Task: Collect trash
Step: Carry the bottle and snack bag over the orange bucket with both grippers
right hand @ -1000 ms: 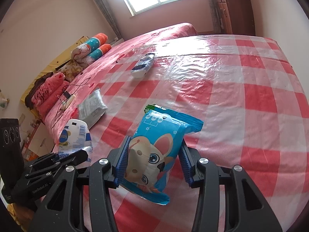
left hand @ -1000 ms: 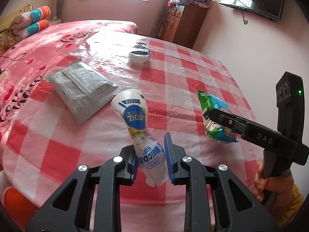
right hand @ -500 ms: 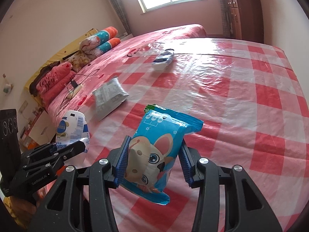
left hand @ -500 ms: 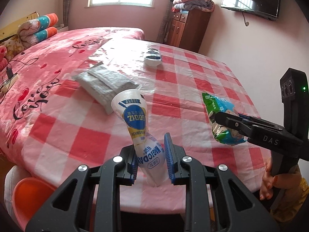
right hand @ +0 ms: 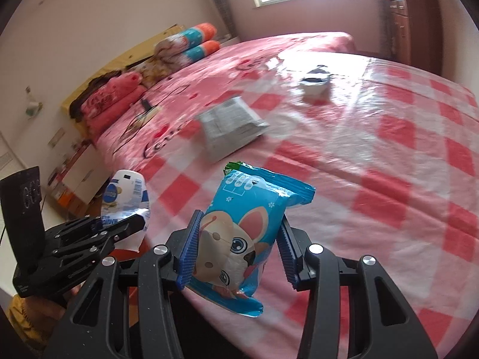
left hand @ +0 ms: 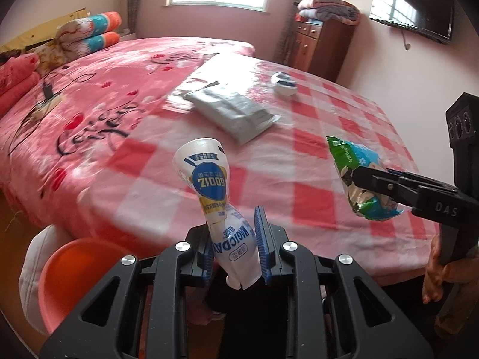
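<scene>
Left tongs clamped on a crumpled white-and-blue pouch, pinched at its lower end, the wider end sticking up and away from the camera. Right tongs clamped on a blue snack bag with a cartoon rabbit print, blue pads pressing both sides, the bag's bottom edge hanging below the pads. Both items are held in the air at the near edge of the bed, over the red-and-white checked plastic sheet spread on it.

Lying on the sheet: a flat grey foil packet and, farther back, a small white-and-dark wrapper. The two are apart.

Orange bin with a white liner sits on the floor beside the bed, low left in the left wrist view, just left of the left tongs. Some motion blur on the bedding. A hand grips the right handle at the far right edge.
</scene>
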A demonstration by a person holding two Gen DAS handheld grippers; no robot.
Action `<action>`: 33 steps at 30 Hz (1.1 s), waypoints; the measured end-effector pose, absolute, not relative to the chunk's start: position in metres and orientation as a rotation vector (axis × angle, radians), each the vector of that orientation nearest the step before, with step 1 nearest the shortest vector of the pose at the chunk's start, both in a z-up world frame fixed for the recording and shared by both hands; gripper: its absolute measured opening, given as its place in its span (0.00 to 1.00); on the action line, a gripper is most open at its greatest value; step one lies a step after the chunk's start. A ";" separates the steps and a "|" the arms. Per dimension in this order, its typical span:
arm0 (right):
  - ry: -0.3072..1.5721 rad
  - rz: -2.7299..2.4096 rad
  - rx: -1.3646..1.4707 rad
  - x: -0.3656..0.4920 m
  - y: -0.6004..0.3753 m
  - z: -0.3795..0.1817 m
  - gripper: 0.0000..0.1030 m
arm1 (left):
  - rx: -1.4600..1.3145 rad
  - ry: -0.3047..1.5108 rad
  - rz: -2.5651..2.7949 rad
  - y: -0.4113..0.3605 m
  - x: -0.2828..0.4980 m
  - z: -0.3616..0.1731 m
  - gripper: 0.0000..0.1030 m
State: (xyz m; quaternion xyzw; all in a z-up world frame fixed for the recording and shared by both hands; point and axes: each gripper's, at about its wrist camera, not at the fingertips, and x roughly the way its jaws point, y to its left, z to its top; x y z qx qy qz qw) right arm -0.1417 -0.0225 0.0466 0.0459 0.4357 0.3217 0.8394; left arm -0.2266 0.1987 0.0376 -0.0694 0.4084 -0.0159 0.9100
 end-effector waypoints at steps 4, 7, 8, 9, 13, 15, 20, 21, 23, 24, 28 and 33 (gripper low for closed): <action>0.951 0.743 0.077 -0.150 0.002 0.044 0.47 | -0.162 0.861 0.022 0.221 -0.242 0.030 0.25; 0.971 0.795 0.053 -0.159 0.025 0.042 0.47 | -0.162 0.874 0.061 0.234 -0.252 0.024 0.25; 0.975 0.814 0.039 -0.163 0.033 0.042 0.47 | -0.167 0.879 0.072 0.239 -0.256 0.022 0.25; 0.977 0.826 0.030 -0.166 0.038 0.042 0.47 | -0.180 0.885 0.080 0.245 -0.260 0.019 0.25; 0.988 0.889 -0.018 -0.179 0.069 0.038 0.47 | -0.215 0.914 0.092 0.259 -0.267 0.002 0.25; 1.000 0.899 -0.041 -0.182 0.079 0.035 0.47 | -0.246 0.930 0.109 0.268 -0.268 -0.009 0.25; 1.016 0.926 -0.078 -0.189 0.097 0.029 0.47 | -0.307 0.966 0.143 0.287 -0.278 -0.029 0.24; 1.019 0.934 -0.081 -0.190 0.101 0.028 0.47 | -0.315 0.969 0.150 0.291 -0.281 -0.031 0.24; 1.026 0.954 -0.095 -0.192 0.111 0.024 0.47 | -0.327 0.974 0.163 0.296 -0.285 -0.036 0.24; 1.028 0.959 -0.102 -0.192 0.114 0.023 0.47 | -0.340 0.981 0.170 0.300 -0.287 -0.040 0.24; 1.010 0.972 -0.141 -0.198 0.122 0.016 0.48 | -0.374 1.002 0.195 0.309 -0.291 -0.054 0.24; 1.000 0.988 -0.148 -0.201 0.122 0.016 0.48 | -0.391 1.013 0.199 0.312 -0.291 -0.061 0.24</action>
